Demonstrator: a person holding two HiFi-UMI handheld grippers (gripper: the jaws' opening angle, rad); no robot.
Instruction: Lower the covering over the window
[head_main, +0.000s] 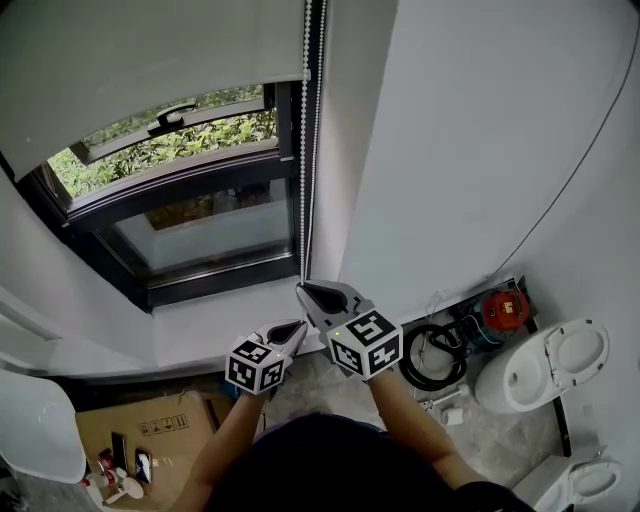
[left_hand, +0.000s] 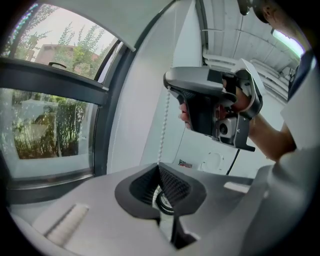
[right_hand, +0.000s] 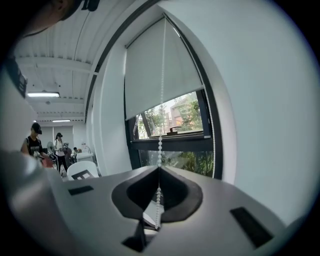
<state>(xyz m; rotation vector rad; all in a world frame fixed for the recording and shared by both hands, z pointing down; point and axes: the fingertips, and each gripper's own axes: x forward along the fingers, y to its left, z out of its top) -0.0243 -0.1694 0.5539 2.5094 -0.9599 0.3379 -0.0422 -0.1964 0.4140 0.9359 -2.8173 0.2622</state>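
Evidently the bead chain (head_main: 306, 150) is clamped in both sets of jaws, right gripper (head_main: 304, 291) above left gripper (head_main: 297, 327), so the blind (head_main: 150, 60) can be drawn down.

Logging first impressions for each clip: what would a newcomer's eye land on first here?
The pale roller blind, drawn partway down over the dark-framed window at upper left. Next comes its bead chain, which hangs down the frame's right side. The right gripper is shut on it just above the left gripper, which is also shut on it.
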